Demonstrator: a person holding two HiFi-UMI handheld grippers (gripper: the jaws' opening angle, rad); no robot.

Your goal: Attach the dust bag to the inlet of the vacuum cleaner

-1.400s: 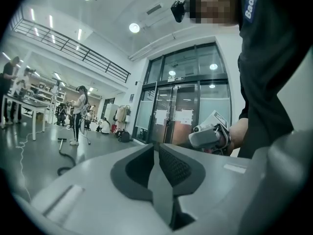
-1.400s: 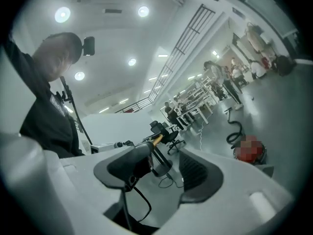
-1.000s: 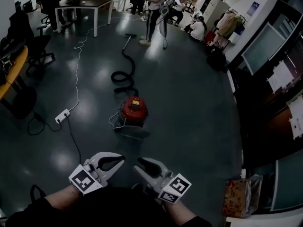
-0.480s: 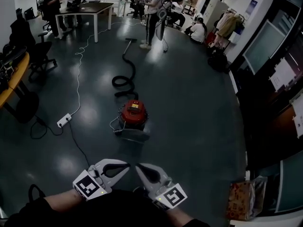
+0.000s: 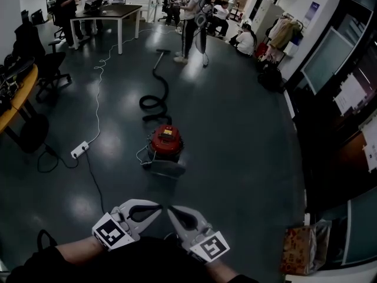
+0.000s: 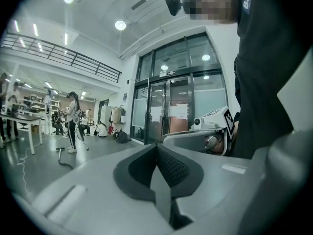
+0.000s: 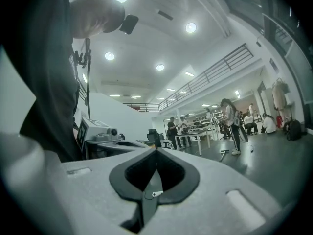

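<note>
The red vacuum cleaner (image 5: 165,140) stands on the dark floor in the middle of the head view, well ahead of both grippers. Its black hose (image 5: 154,99) curls away to a floor nozzle (image 5: 162,50). A grey flat piece (image 5: 164,168) lies against the vacuum's near side; I cannot tell what it is. My left gripper (image 5: 159,207) and right gripper (image 5: 169,210) are held low and close to my body, tips almost meeting. Both are shut with nothing between the jaws. In the left gripper view the left gripper (image 6: 156,147) points level at glass doors, and the right gripper (image 7: 156,152) points level across the room.
A white power strip (image 5: 79,149) and its cable lie left of the vacuum. A table (image 5: 109,7) with chairs and several people are at the far end. A brown paper bag (image 5: 297,246) stands at the right by the glass wall. An office chair (image 5: 50,63) is at the left.
The two grippers have come together in front of me, so their tips now almost meet. The right gripper has rolled a little. The vacuum has not moved.
</note>
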